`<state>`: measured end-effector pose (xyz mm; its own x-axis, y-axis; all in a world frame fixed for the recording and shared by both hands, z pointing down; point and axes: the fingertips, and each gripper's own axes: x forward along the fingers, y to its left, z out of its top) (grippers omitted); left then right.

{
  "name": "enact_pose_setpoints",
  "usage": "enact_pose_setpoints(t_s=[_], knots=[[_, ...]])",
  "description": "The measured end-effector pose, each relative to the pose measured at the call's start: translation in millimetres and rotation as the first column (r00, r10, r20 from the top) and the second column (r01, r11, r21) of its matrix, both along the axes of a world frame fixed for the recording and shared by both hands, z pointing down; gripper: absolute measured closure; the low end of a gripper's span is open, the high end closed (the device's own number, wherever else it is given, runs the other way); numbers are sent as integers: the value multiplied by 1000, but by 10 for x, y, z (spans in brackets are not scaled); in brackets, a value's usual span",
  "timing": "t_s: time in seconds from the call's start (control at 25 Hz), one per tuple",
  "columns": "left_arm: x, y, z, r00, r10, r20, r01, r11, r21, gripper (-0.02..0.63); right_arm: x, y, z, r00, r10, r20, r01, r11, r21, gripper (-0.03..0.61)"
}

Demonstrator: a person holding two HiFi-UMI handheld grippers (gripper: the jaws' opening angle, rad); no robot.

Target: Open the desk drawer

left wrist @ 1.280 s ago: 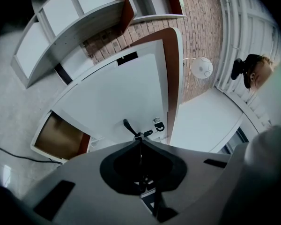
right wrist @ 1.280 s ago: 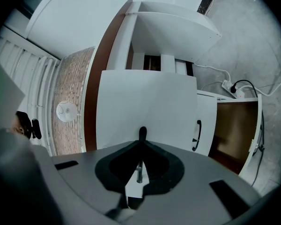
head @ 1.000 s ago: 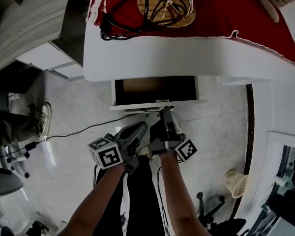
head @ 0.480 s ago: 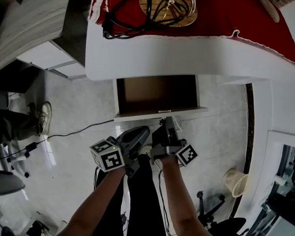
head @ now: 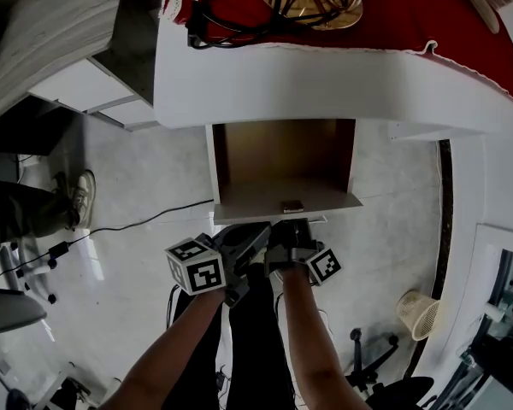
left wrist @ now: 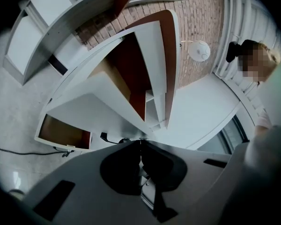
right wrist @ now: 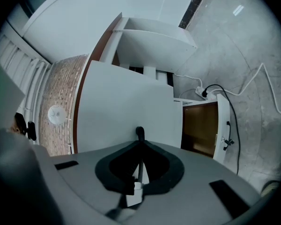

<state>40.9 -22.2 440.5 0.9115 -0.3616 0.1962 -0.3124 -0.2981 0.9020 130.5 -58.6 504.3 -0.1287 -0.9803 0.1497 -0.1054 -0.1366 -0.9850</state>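
1. Two claws were held at the front of the white bench [head: 265, 84]. Its drawer [head: 282, 196] stood drawn well out from under the bench top, with its brown inside in view from above.
2. The right claw [right wrist: 139, 144] was clenched on the drawer handle [right wrist: 139, 131], a thin dark bar gripped between its jaws in front of the white drawer front [right wrist: 126, 111].
3. The left claw [left wrist: 140, 143] was clenched on nothing, jaws together, just beside the right claw and off the drawer.
4. Step in hand, by judgement: the end of the pull, with the opening all but done.
5. Next move, by judgement: a short level pull if any travel was left, then release of the handle, with no downward load on the extended drawer.
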Motion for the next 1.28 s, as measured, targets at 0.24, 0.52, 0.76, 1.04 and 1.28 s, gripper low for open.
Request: enact_pose_setpoints(t_s=[0.24,0.52,0.76,1.04,1.28], knots=[[29,68,59,1000,11,-13,-11,1000,-18,603,-35,9,37,1000,-25,5,25,1000,12,546],[53,148,103,999,43,1,-43,999,-22,603,-25,14,34,1000,-20,-13,21,1000,20,543],[53,180,145,998,65,27,-64,998,-11,603,-9,73,29,998,-32,-54,32,999,-5,528],[76,344,-7,989,130,69,-130,991,-4,603,-23,363,-223,984,-86,-155,69,991,-112,522],[31,223,-482,973,196,119,-205,976,68,603,-85,334,-783,977,-124,-173,106,988,-112,522]])
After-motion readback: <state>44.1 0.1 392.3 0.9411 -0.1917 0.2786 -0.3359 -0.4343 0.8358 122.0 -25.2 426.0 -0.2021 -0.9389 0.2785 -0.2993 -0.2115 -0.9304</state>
